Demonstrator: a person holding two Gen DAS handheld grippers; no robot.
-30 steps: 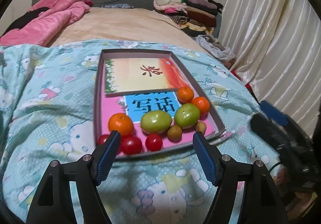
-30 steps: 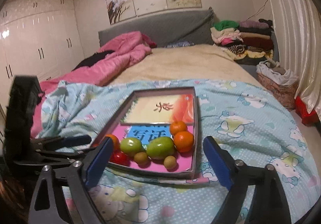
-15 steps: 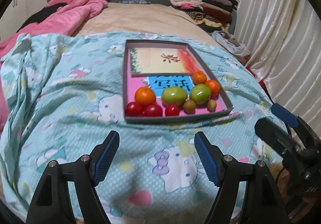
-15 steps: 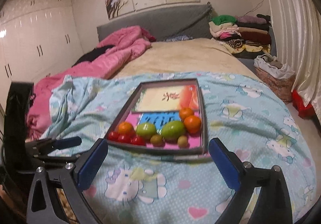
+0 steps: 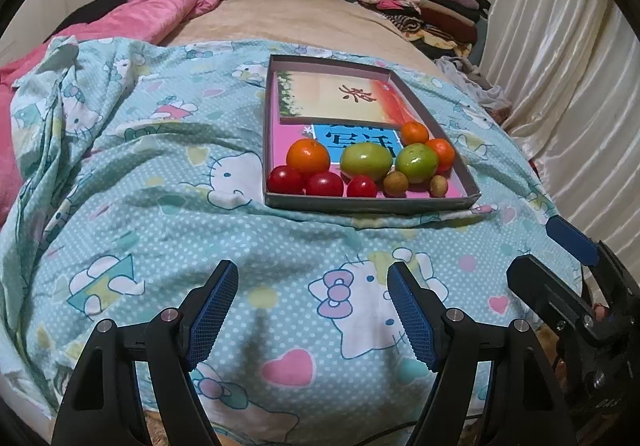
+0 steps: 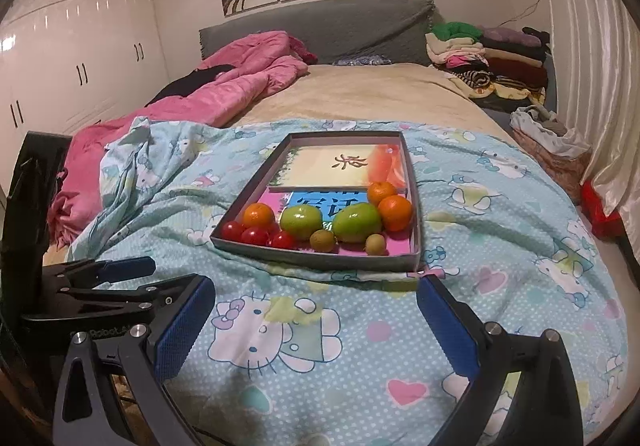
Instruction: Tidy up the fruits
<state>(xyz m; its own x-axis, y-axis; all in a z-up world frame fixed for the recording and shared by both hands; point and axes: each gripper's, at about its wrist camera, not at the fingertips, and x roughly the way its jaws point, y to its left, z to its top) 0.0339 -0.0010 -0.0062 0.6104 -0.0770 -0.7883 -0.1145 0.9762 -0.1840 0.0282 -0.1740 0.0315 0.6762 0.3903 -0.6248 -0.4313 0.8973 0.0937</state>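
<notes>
Left gripper (image 5: 310,310): jaws were held apart with nothing between them, above the quilt and short of the tray; two blue pads with a fine grid texture were seen on black arms.
Right gripper (image 6: 316,320): jaws were spread wide and empty, likewise over the quilt; the same dimpled blue pads were fitted.
Quilt (image 5: 168,206): one soft, rumpled cover, pale blue with white dots and cartoon cats, was spread under everything.
Tray (image 5: 372,204): one shallow rectangular cardboard box with grey walls was laid on the quilt, well apart from both grippers; two printed booklets were lying flat inside.
Fruit placement: all pieces were gathered at the tray's near end.
Tangerines (image 5: 308,156): three were counted, round and orange, with dimpled skin.
Green fruits (image 5: 366,161): two were counted, large, smooth and glossy.
Cherry tomatoes (image 5: 285,180): three were counted, small, red and shiny, in a row against the near wall.
Brown fruits (image 5: 396,184): two were counted, small, round and matte.
</notes>
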